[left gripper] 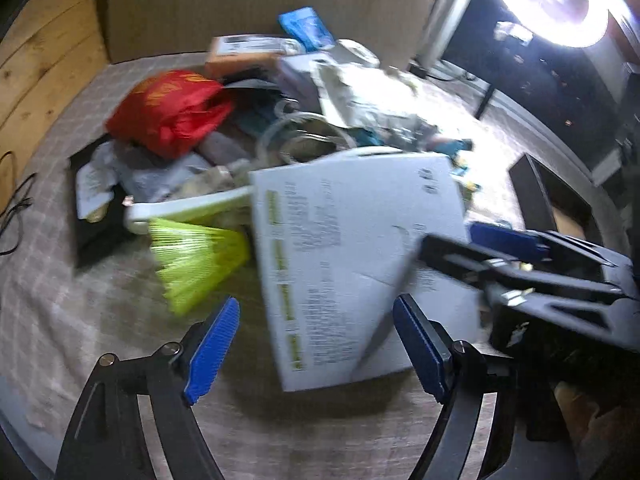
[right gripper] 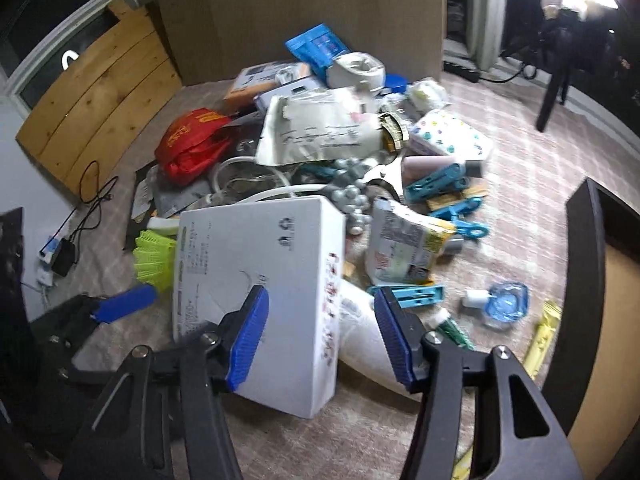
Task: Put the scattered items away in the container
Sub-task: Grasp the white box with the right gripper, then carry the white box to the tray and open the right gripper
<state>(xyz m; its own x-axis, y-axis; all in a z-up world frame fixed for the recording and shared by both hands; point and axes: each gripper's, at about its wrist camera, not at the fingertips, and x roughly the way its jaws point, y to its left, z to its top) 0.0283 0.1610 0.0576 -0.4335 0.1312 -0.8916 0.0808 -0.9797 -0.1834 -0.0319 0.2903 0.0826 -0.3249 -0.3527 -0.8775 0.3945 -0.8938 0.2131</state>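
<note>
A white printed box (right gripper: 256, 280) lies at the near side of a heap of clutter on the carpet. My right gripper (right gripper: 320, 294) is open and straddles the box's right edge: the left pad (right gripper: 248, 336) is over the top face, the right pad (right gripper: 394, 340) stands clear of the side face. In the left wrist view the box (left gripper: 352, 248) reaches in between the wide-open fingers of my left gripper (left gripper: 316, 304), which holds nothing; my right gripper (left gripper: 456, 238) comes in from the right. A dark-rimmed container (right gripper: 584, 260) with a brown inside stands at the right.
The heap holds a red bag (right gripper: 192, 144), a yellow-green ribbed item (right gripper: 154, 256), blue pegs (right gripper: 436, 184), silver beads (right gripper: 352, 196) and packets. A blue glass bottle (right gripper: 504, 302) lies near the container. A large cardboard box (right gripper: 300, 8) stands behind; cables and a power strip (right gripper: 56, 256) lie at the left.
</note>
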